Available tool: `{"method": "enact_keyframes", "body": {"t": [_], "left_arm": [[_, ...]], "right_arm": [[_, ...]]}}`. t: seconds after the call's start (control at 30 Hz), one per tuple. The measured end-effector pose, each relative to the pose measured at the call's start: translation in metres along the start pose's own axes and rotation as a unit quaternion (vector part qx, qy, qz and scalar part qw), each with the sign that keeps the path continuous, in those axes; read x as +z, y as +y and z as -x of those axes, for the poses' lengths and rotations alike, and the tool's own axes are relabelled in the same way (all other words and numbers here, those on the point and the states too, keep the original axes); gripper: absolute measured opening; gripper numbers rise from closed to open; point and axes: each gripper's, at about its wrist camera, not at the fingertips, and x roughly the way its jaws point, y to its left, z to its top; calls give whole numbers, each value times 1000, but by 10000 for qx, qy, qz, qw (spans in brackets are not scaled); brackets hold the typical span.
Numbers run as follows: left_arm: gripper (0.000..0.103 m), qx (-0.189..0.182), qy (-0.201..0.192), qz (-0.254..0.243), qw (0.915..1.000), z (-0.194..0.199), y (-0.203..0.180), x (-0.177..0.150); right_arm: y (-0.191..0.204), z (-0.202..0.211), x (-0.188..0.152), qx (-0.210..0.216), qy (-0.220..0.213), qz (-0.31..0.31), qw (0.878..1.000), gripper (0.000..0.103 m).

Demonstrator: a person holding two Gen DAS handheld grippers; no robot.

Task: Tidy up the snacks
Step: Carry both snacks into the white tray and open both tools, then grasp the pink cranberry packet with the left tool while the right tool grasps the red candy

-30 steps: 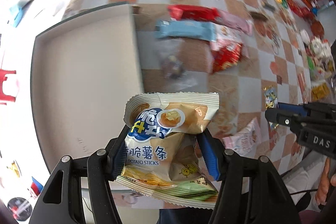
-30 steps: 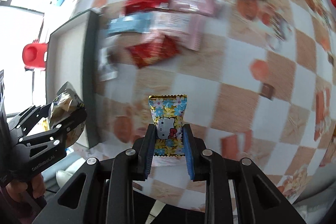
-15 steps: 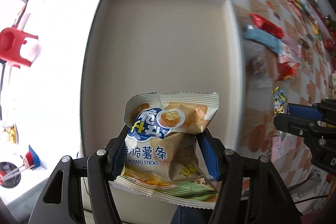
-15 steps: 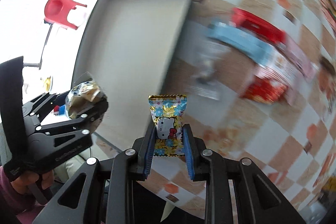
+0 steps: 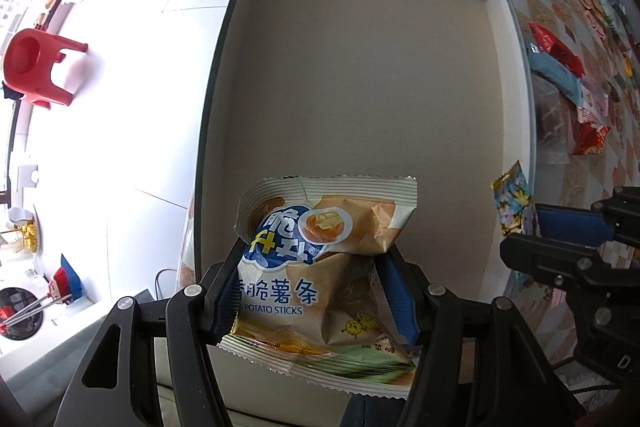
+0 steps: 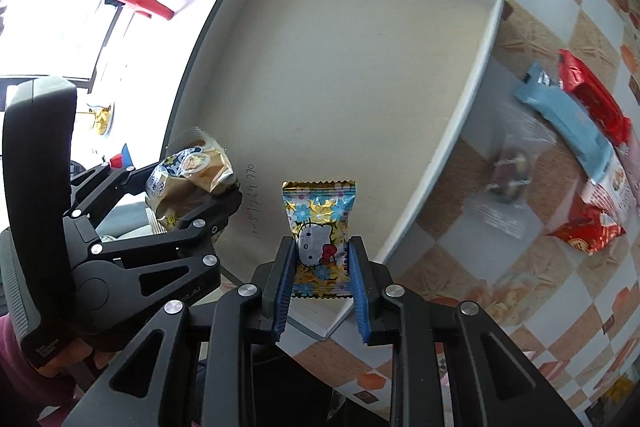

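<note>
Change since a second ago: both grippers have come across from the checkered tablecloth to hang over the tray; the snack pile that filled the views then now sits off to the right.
Left gripper [image 5: 316, 291]: points straight down, blue pads pressed against both sides of the potato-stick bag [image 5: 320, 267], which is held crumpled and clear of the tray floor.
Right gripper [image 6: 320, 283]: jaws drawn almost together, clamping the Hello Kitty candy packet [image 6: 319, 239] upright by its lower half.
Tray [image 6: 460, 119]: shallow, dark rim, pale bare floor; it lies at the left end of the table with its right wall against the checkered cloth.
Potato-stick bag position: over the near left part of the tray, seen from the right wrist view [image 6: 188, 183] to the left of the candy packet.
Candy packet position: above the near right corner of the tray, close to its right wall; from the left wrist view [image 5: 512, 203] only its edge shows.
Loose snacks: a light blue packet [image 6: 568, 123], a red packet [image 6: 592, 99] and a clear bag [image 6: 508, 183], probably of dark sweets though it is blurred, lie on the cloth right of the tray.
Beyond the table: red plastic stool [image 5: 36, 67] on the white floor, far left.
</note>
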Motion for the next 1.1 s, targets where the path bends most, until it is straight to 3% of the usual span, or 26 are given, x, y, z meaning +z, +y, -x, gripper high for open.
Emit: {"method": "enact_keyframes", "body": {"t": [0.23, 0.37, 0.43, 0.47, 0.67, 0.7, 0.8, 1.0, 1.1], "left_arm": [[67, 25, 77, 34, 10000, -5, -10, -3], [80, 105, 133, 10, 9999, -10, -16, -6], [80, 140, 128, 23, 9998, -10, -19, -8], [81, 170, 129, 33, 9998, -10, -20, -8], [82, 264, 64, 88, 9996, -6, -25, -7], [82, 222, 20, 115, 9997, -4, -27, -7], [82, 137, -30, 192, 9997, 2, -26, 0], [82, 180, -122, -24, 9998, 11, -45, 12], [82, 139, -165, -67, 9997, 18, -55, 18]], "right_arm": [[6, -10, 8, -17, 83, 25, 10000, 27], [-2, -13, 11, 27, 136, -78, 9999, 34], [-8, -13, 11, 8, 132, -156, 9998, 82], [-11, -11, 11, 0, 85, -199, 9998, 89], [-33, -2, 8, -172, -14, -536, 9984, 92], [-38, -1, 6, -194, -18, -615, 9979, 103], [-65, 7, -5, -245, -99, -987, 9948, 103], [-124, 27, -30, -321, -405, -1865, 9811, 103], [-161, 41, -44, -366, -584, -2396, 9684, 103]]}}
